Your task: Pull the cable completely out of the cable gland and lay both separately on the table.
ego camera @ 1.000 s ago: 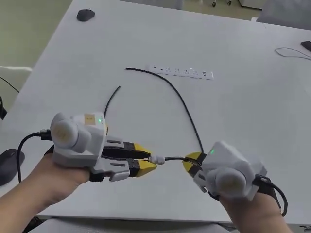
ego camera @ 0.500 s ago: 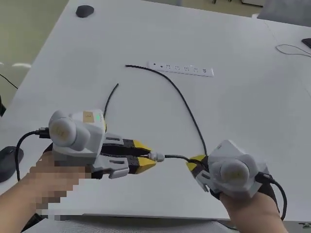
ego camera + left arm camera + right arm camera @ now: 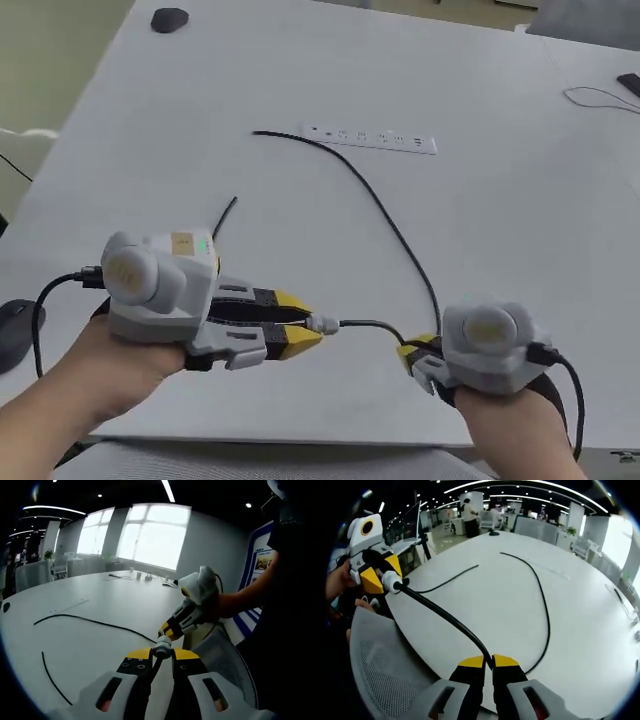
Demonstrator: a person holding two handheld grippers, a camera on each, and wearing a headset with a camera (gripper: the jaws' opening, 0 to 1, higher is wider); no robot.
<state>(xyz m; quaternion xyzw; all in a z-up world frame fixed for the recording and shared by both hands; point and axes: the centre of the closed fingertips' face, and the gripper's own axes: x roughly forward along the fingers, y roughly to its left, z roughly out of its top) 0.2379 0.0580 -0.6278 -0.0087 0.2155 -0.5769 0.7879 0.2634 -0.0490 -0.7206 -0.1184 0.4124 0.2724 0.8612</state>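
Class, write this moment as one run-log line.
left gripper: shut on gland | right gripper: shut on cable | cable: not yet out of gland, spans between grippers | table: cable's far length lies on it

Open table (image 3: 520, 200) right of cable (image 3: 388, 216), short wire (image 3: 225, 217) at left, power strip (image 3: 370, 140) and mouse (image 3: 169, 19) far back

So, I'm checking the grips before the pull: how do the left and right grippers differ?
The left gripper is shut on the white gland; the right gripper is shut on the black cable. The gland sticks out past the left's tips; the cable passes through the right's and trails over the table. Both have yellow tips and point toward each other.
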